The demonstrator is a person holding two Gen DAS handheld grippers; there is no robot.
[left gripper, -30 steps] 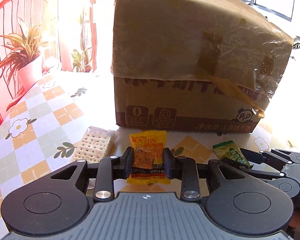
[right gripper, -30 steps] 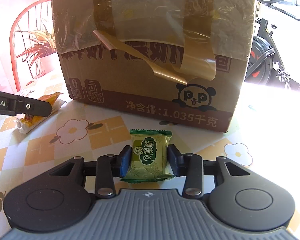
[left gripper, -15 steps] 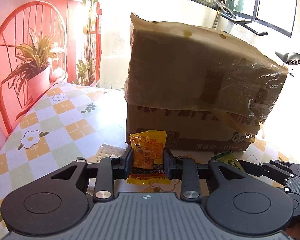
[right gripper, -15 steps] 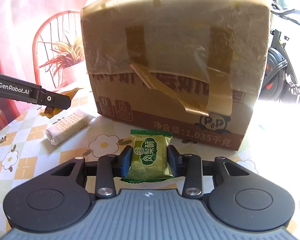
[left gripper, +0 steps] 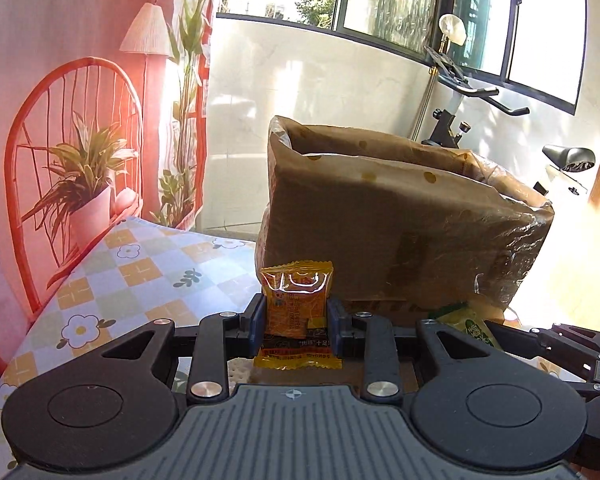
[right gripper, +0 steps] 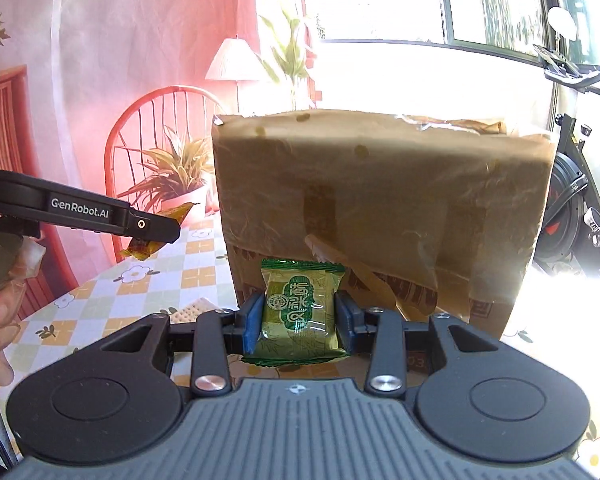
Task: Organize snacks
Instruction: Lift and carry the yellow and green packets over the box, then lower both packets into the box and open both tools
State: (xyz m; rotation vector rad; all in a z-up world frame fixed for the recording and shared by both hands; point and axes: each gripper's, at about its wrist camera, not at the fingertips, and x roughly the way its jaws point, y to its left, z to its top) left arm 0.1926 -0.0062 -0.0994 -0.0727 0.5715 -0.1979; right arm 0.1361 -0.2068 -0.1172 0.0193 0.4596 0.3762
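Note:
My left gripper [left gripper: 296,316] is shut on an orange snack packet [left gripper: 296,308] and holds it up in the air in front of the open cardboard box [left gripper: 400,232]. My right gripper [right gripper: 298,316] is shut on a green snack packet [right gripper: 300,308], also raised, facing the taped side of the box [right gripper: 380,208]. The left gripper with the orange packet [right gripper: 156,232] shows at the left of the right wrist view. The green packet [left gripper: 474,326] shows at the right of the left wrist view. A cracker pack [right gripper: 190,311] lies on the table below.
The box stands on a table with a checked flower cloth [left gripper: 112,280]. A red chair [left gripper: 72,152] and a potted plant [left gripper: 84,184] are behind the table on the left. An exercise bike [left gripper: 500,128] stands behind the box.
Both grippers have risen well above the table with their packets, so the box's open top edge now shows. The cracker pack stays down on the table.

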